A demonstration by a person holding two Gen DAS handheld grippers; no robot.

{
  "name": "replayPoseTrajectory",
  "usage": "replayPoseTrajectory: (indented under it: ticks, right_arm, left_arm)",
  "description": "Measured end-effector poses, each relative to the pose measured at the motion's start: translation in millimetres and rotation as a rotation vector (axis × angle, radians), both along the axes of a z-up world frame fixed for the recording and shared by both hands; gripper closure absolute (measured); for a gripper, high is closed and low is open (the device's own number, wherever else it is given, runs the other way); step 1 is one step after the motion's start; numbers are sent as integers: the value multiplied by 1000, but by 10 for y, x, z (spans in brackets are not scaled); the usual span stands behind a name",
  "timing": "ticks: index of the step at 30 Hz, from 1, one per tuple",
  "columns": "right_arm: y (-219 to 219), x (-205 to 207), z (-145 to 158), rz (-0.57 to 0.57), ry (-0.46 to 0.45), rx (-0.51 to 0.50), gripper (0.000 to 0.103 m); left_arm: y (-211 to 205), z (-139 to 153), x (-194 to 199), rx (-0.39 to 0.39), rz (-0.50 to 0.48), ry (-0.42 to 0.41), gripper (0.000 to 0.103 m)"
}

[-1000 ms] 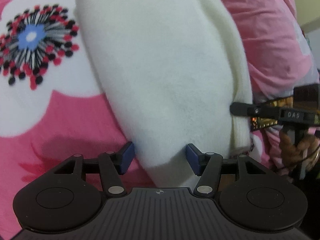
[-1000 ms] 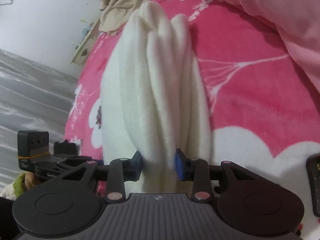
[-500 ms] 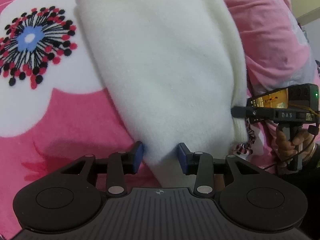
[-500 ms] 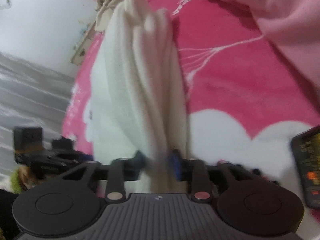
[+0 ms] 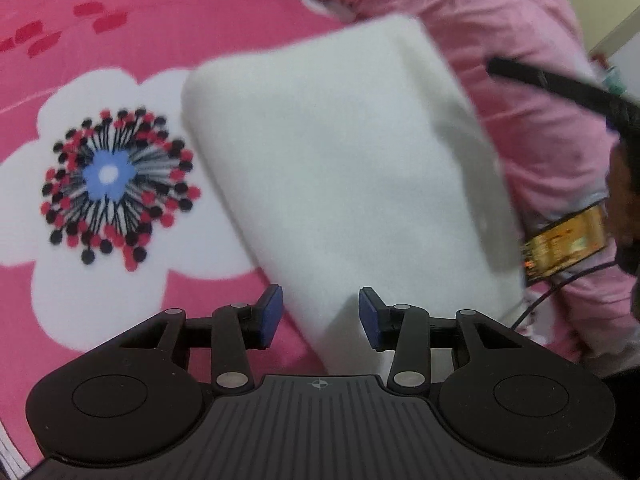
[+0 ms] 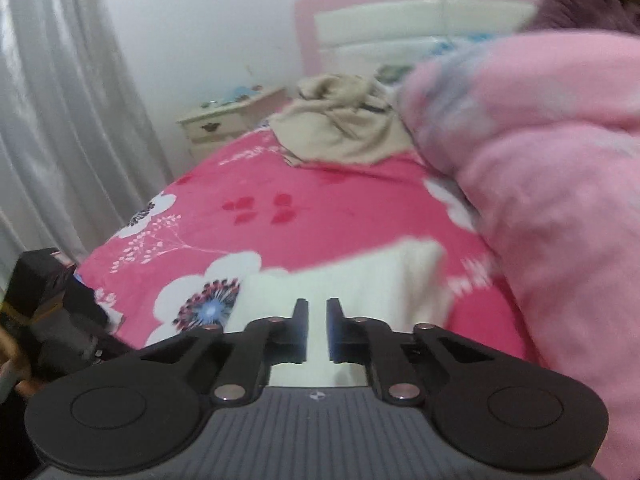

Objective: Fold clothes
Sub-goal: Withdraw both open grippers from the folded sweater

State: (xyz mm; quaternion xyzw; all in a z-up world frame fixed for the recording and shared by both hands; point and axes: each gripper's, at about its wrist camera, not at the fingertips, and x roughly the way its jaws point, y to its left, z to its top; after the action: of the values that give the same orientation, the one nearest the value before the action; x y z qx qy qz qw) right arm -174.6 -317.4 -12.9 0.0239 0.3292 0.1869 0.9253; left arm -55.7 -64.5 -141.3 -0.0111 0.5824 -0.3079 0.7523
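My left gripper (image 5: 319, 316) is sitting with its blue pads spread apart around the near corner of the fluffy white garment (image 5: 344, 184), a soft folded slab filling the middle of the frame and lying on the plush pink blanket (image 5: 120, 36) with its big white flower print. My right gripper (image 6: 317, 330) is hovering above the same garment at lower centre, its flat black fingers (image 6: 300, 330) nearly together and gripping nothing. A crumpled beige cloth (image 6: 340, 128) is lying in the upper middle, beside a puffy pale-pink quilt (image 6: 540, 200) on the right.
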Motion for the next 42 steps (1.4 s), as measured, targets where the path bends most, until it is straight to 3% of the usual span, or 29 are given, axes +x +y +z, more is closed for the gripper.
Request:
replayPoseTrajectory:
  ticks: [2,3,4,7,13,15,17,21,24,28,31,33,36,39,42]
  right_arm:
    - [54,108,-287,-27,4,-128,96]
    - [26,170,-481,-50,45,-193,103]
    - [-34,195,-650,-71,73,-229,103]
    - [4,175,-585,-81,59,-289,103]
    - [295,365,-84,-55,-97,-255,100]
    - [323,553,-176,-60,-116,-282,101]
    - [197,761,-508,-110,-63,-353,103]
    - [-6,781,-620,-163,-38,-279,103]
    - [17,775,-442,-179,-68,-189,103]
    - [-24,964,-642,-186,-24,-194,103]
    - [-128,1034,-767,-202,7,-165,103]
    - [-141,958,-597,-194,-19,-118,103]
    - [-164,864,-379,-179,-67,-69,100]
    - [-189,900,-376,-172,-65,-94,100]
    - [-252,940,-468,-210,-39,-90,99]
  left_arm:
    - [22,-101,43,-22,43,56,60]
    - [42,-135,71,-47,63,84,59]
    - [63,-170,99,-71,83,112,58]
    - [49,-188,103,-73,79,108,58]
    - [23,-219,101,-74,72,96,57]
    - [28,-231,91,-79,78,94,57]
    - [37,-241,85,-93,85,93,54]
    - [60,-278,105,-111,107,110,53]
    - [44,-269,48,-109,90,77,53]
    - [51,-253,34,-127,91,60,52]
    - [88,-132,-2,-105,74,2,53]
    - [217,83,1,-96,77,-135,53]
    - [331,382,126,-164,85,-304,53]
    - [216,442,474,-216,85,-340,53]
    - [-34,260,747,-168,69,-349,53]
